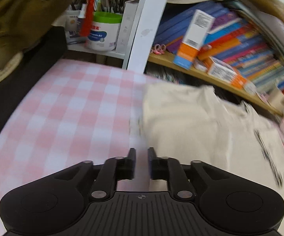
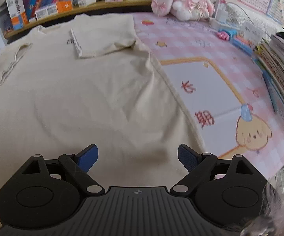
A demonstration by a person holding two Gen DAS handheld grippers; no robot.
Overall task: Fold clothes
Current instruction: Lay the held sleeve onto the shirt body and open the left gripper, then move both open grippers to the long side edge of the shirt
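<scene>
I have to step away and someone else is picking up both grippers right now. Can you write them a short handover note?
Left gripper: jaws nearly closed, holding nothing, over the pink checked mat just left of the shirt's edge.
Right gripper: open, empty, above the lower part of the cream T-shirt.
Shirt lies spread flat on the mat; one sleeve is already folded in over the chest.
Left to do: the other sleeve, which lies unfolded, then the body folds.
</scene>
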